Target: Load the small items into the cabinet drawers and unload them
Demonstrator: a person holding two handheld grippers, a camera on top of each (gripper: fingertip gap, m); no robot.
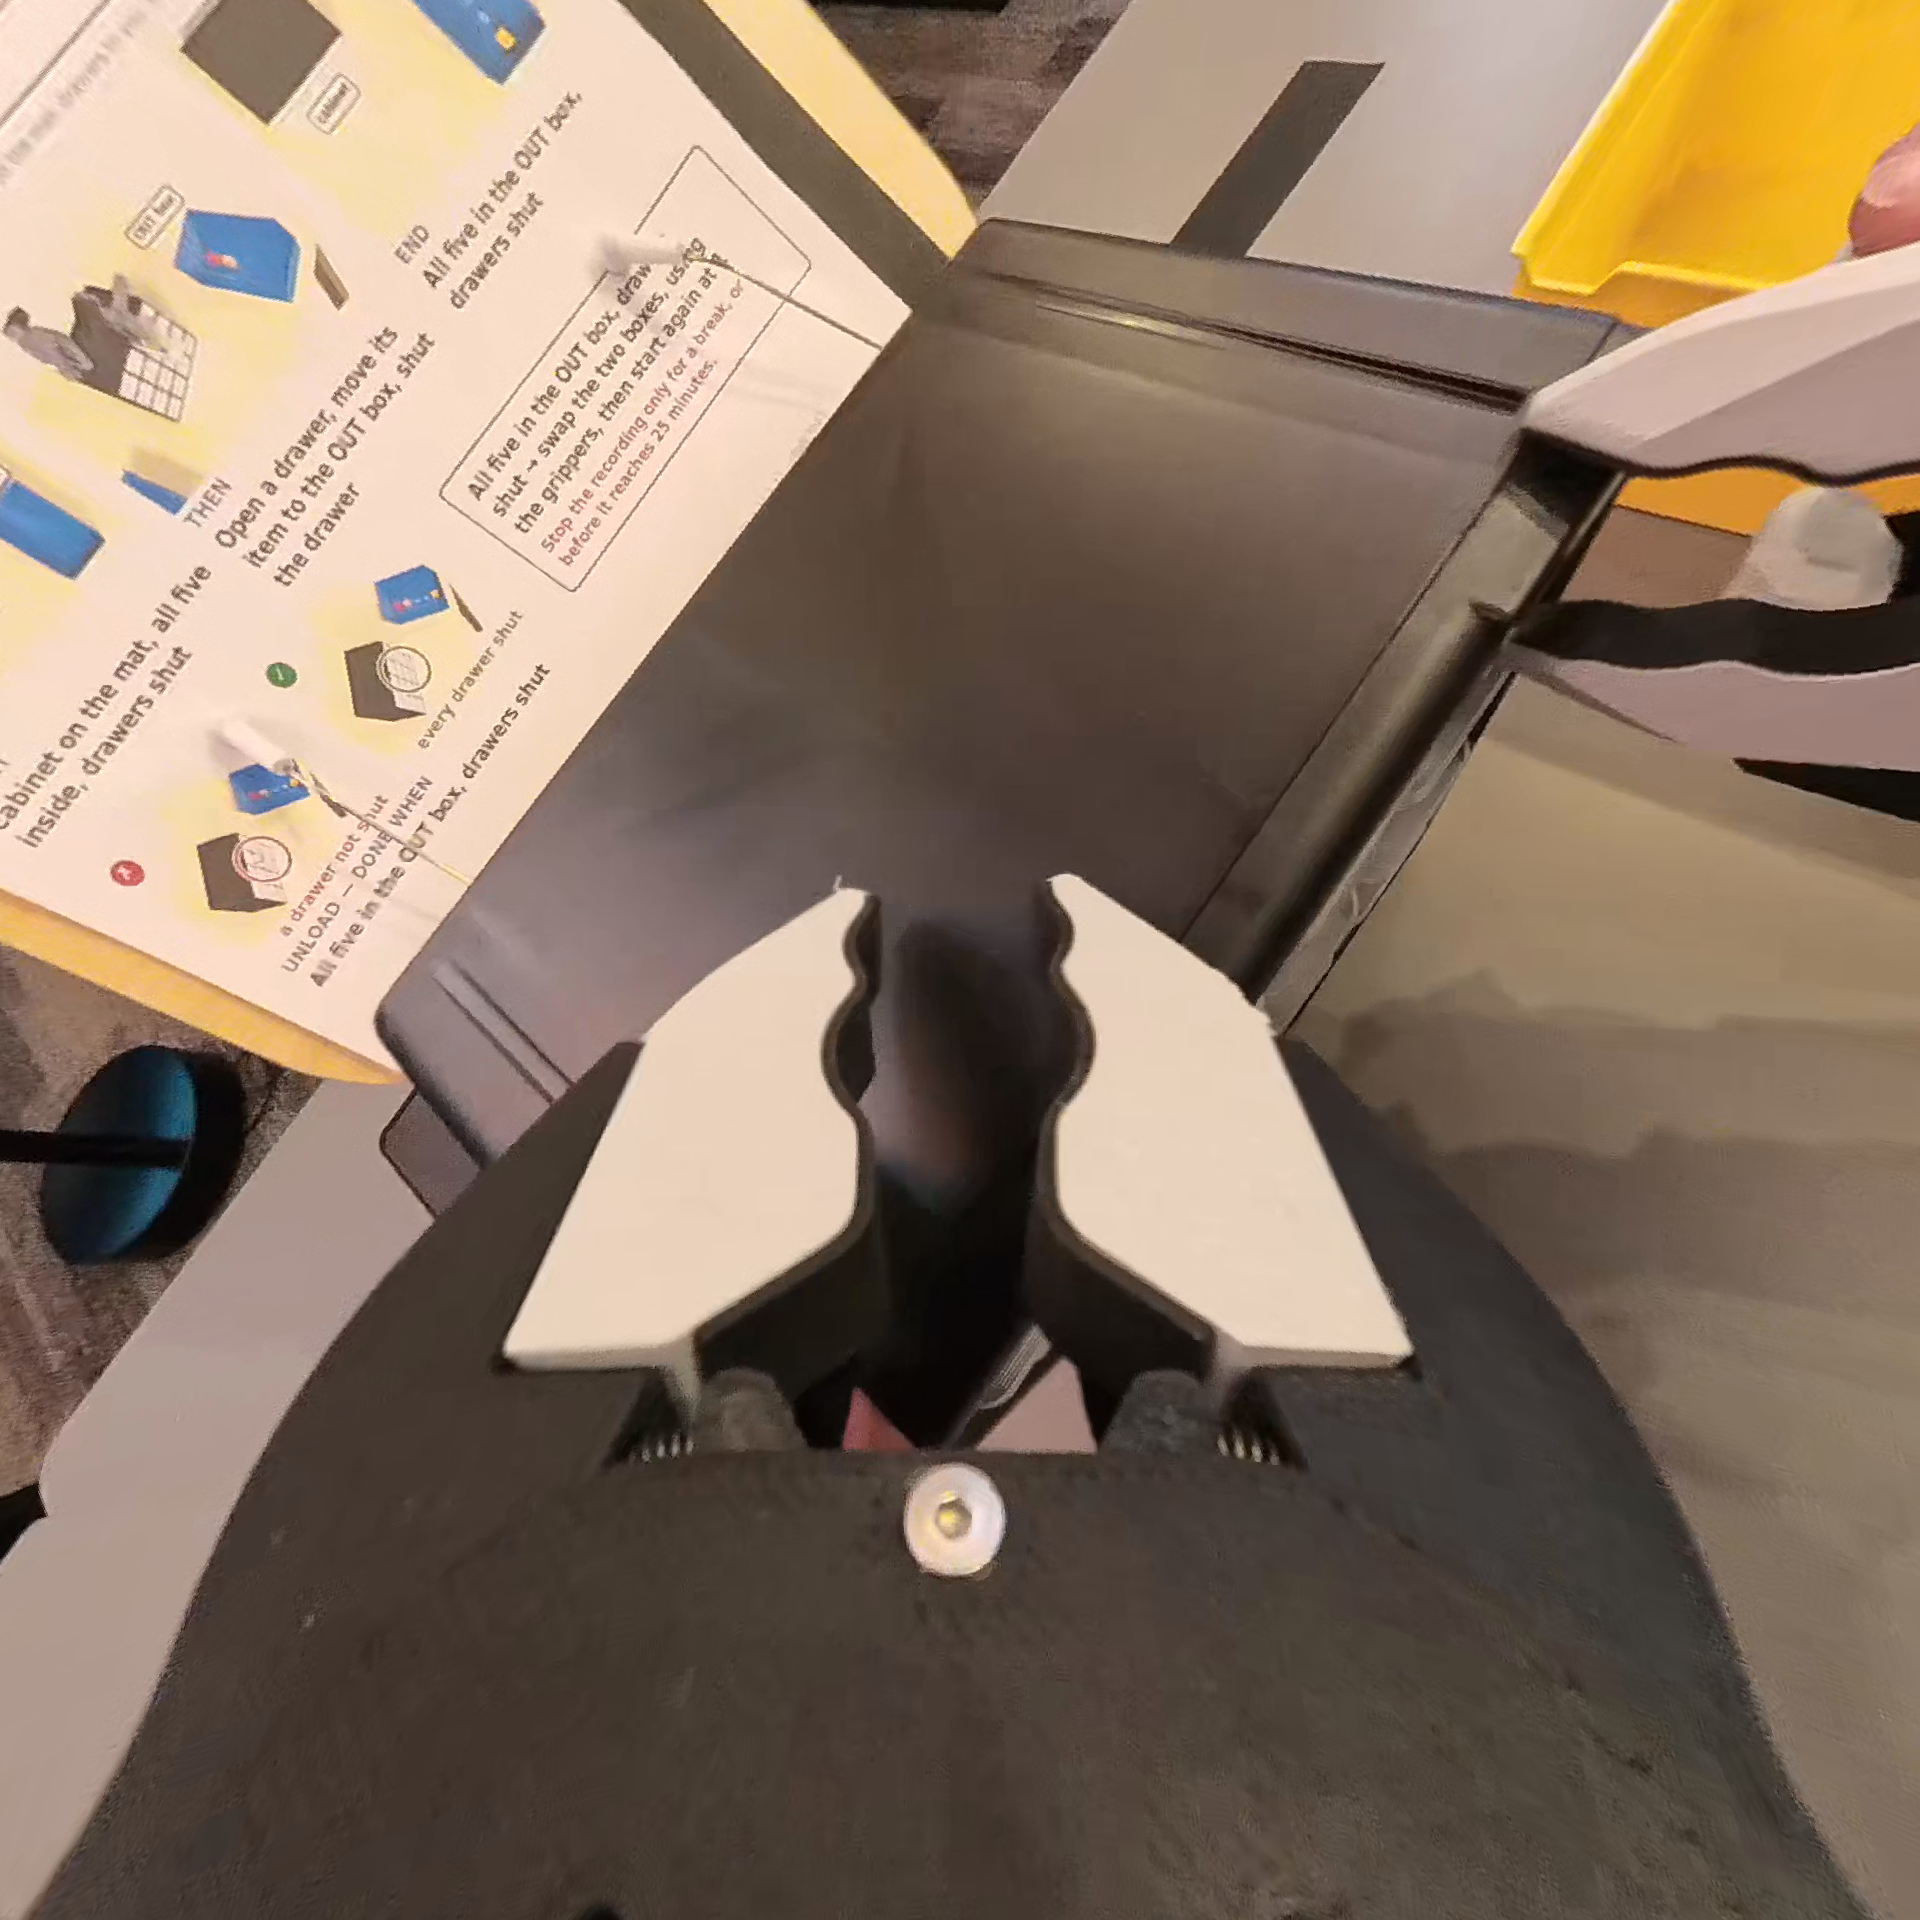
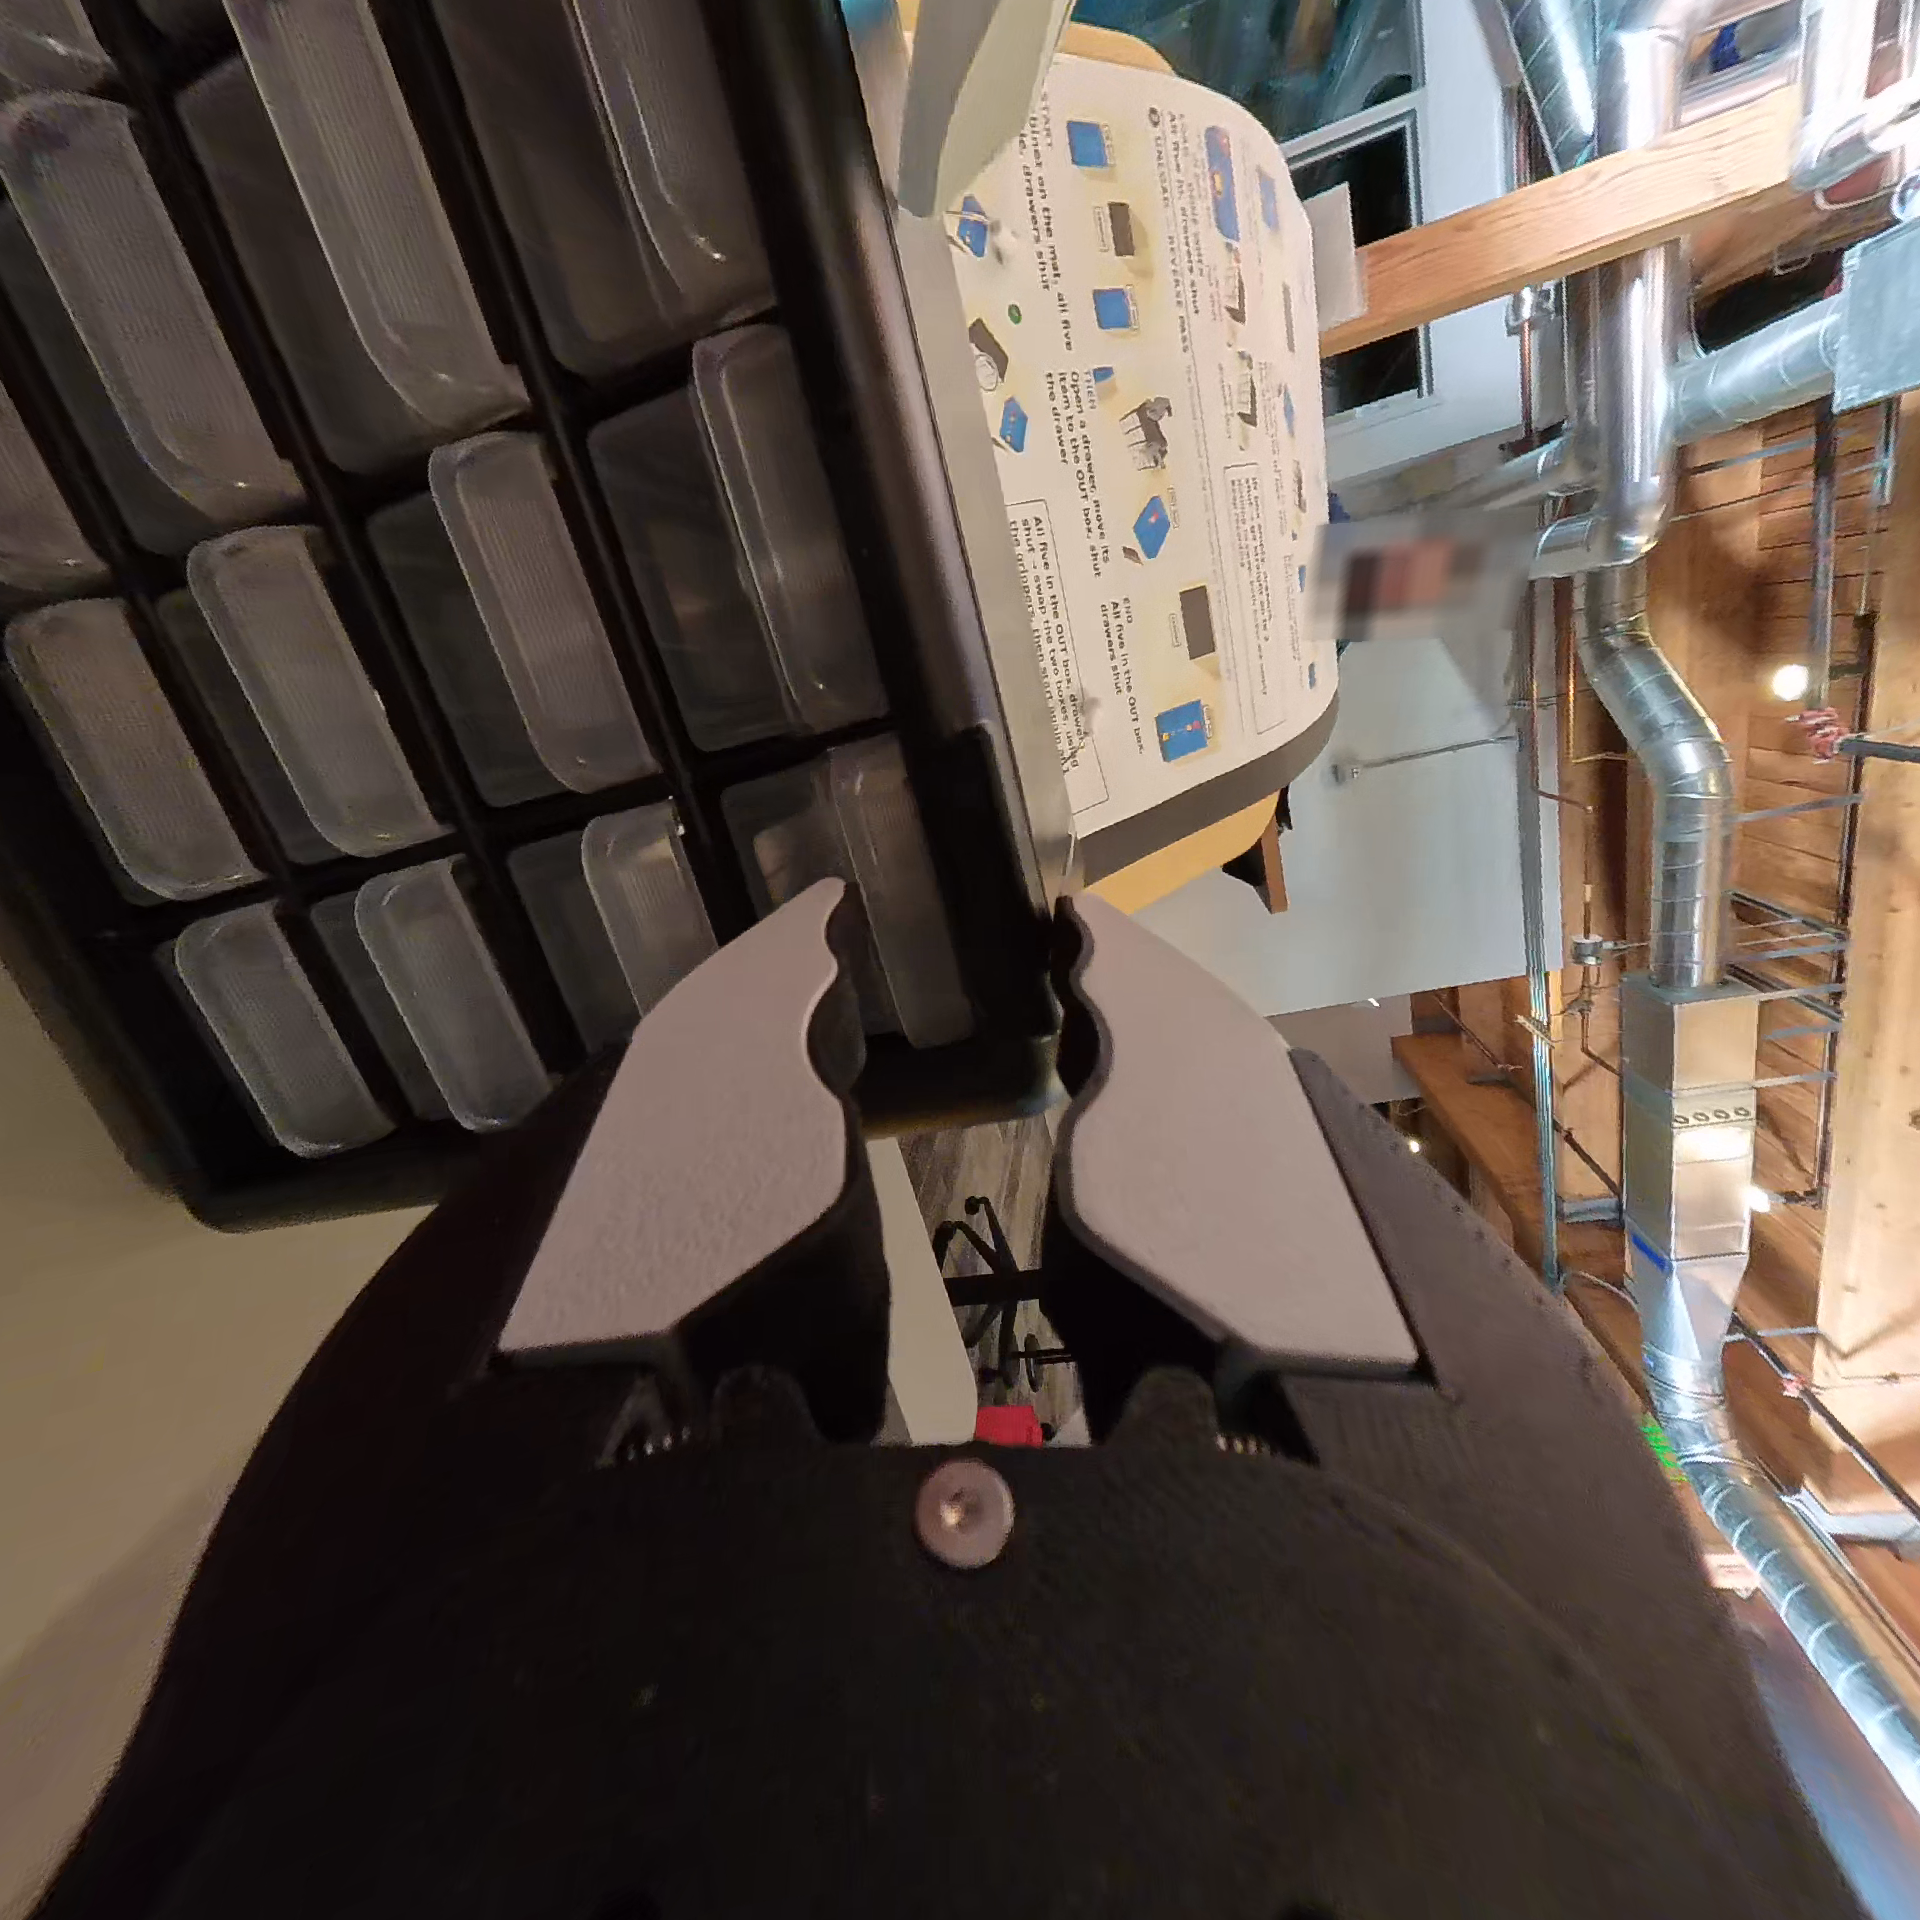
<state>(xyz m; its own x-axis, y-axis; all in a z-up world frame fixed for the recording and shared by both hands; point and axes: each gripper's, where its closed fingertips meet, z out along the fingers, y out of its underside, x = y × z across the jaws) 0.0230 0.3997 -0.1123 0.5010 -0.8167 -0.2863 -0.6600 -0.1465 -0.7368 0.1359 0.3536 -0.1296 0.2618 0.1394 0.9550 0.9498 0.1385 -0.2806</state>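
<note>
The black cabinet (image 2: pixel 925 582) shows its front in the right wrist view, with several clear plastic drawers (image 2: pixel 499 623), all pushed in. My right gripper (image 2: pixel 951 914) straddles the cabinet's near corner: one finger in front of a corner drawer, the other against the outer wall. It is shut on that corner. In the left wrist view the cabinet's flat black outer panel (image 1: pixel 1039 582) fills the middle. My left gripper (image 1: pixel 961 904) hovers just over it, jaws a little apart with nothing between them. The right gripper (image 1: pixel 1538 540) shows at the panel's right edge. No small items are in view.
A printed instruction sheet (image 1: pixel 364 468) lies on a yellow-edged table beyond the cabinet, also in the right wrist view (image 2: pixel 1143 468). A yellow bin (image 1: pixel 1714 156) stands at the far right. The cabinet rests on a grey tabletop (image 1: pixel 1610 1143). A blue round base (image 1: pixel 125 1153) is on the floor.
</note>
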